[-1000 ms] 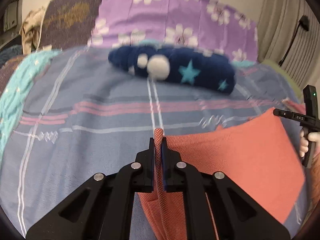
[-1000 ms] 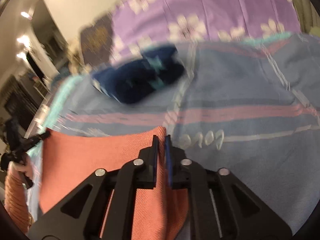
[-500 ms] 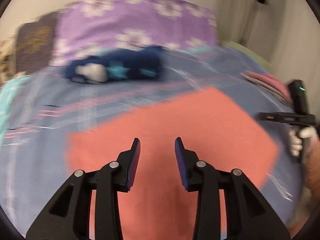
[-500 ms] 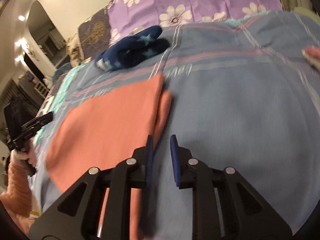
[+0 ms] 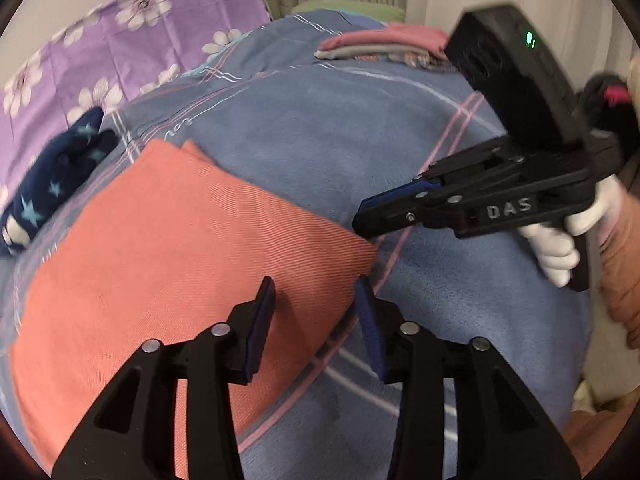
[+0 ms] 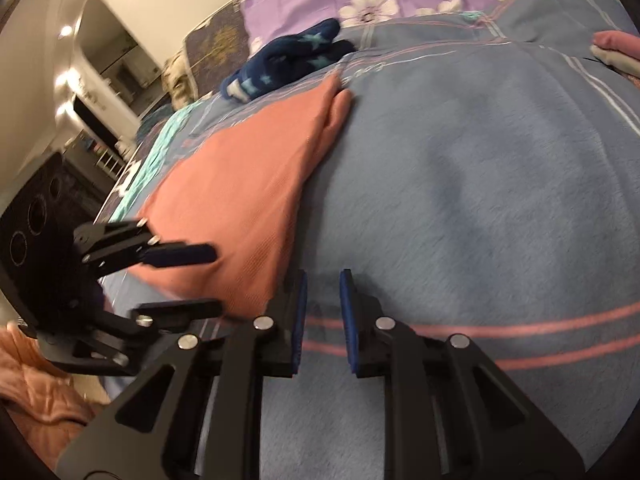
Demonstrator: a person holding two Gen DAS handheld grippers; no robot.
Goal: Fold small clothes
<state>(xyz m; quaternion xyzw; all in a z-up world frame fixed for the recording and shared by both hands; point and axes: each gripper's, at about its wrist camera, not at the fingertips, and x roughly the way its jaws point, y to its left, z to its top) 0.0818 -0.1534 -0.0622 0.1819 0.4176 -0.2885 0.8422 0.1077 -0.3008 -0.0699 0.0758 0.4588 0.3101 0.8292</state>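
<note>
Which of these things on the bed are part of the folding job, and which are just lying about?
Part of the job:
- salmon cloth
- left gripper, jaws opening
- right gripper

Lying about:
- navy star-print garment
- purple flowered pillow
- stack of folded clothes

The cloth under the left gripper was a matt, finely ribbed salmon weave. Around it the blanket looked soft and fuzzy, a brushed blue fleece with woven stripes. Beyond the cloth, the sock was plush navy knit. Both grippers were matt black plastic with shiny metal screws and blue rubbery pads. On the right gripper a smooth white glove showed, beside a quilted peach sleeve.
</note>
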